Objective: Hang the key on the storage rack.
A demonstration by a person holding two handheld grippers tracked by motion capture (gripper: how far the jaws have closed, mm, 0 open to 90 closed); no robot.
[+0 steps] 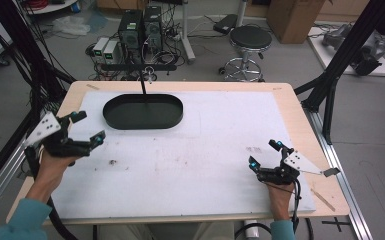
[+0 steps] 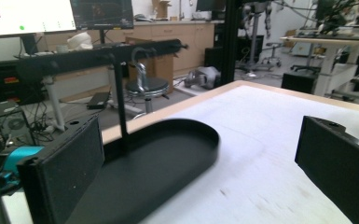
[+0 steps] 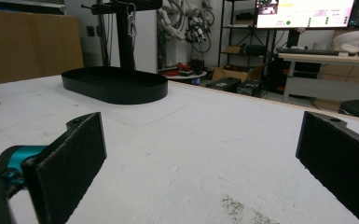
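Your left hand-held gripper [image 1: 86,127] is at 9 o'clock on the white-covered wooden tabletop [image 1: 205,150], its jaws wide apart and holding nothing. Your right hand-held gripper [image 1: 265,154] is at 4 o'clock, jaws also wide apart and empty. Farther away, at 11 o'clock, the black oval metal tray [image 1: 143,112] lies flat on the tabletop. A thin black post [image 1: 143,87] rises from it, and a silver carabiner hook [image 3: 131,24] hangs from the crossbar on top.

Wooden table [image 1: 300,112] carries white mat [image 1: 220,145] and black tray [image 1: 143,111].
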